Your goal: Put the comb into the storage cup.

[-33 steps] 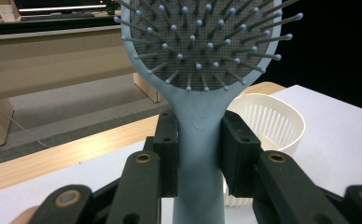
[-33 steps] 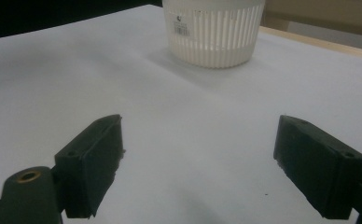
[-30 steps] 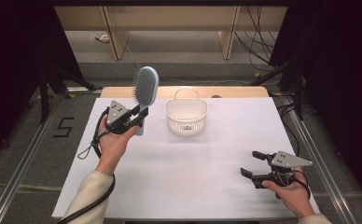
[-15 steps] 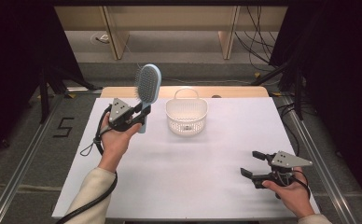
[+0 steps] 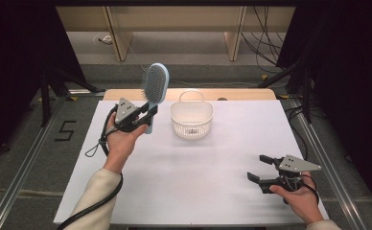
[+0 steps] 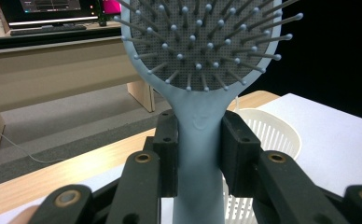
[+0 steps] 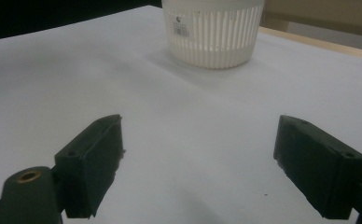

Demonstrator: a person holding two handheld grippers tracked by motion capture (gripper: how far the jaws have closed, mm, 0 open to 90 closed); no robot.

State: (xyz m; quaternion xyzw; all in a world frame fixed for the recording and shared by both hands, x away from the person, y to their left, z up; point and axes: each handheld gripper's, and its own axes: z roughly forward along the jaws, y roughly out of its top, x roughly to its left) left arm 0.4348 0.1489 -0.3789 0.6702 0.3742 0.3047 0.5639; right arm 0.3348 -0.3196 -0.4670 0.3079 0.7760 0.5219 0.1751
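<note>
Left claw (image 5: pixel 148 115), clamped on the upright hairbrush (image 5: pixel 154 91) handle beside the basket (image 5: pixel 191 120), should lower it bristles-clear into the opening, while right claw (image 5: pixel 263 168) idles wide open.

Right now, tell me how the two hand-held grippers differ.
The left hand-held gripper is shut on the hairbrush handle and raised beside the basket; the right hand-held gripper is open, holds nothing and sits low near the table's front edge. Both are black, two-jawed and hand-held.
</note>
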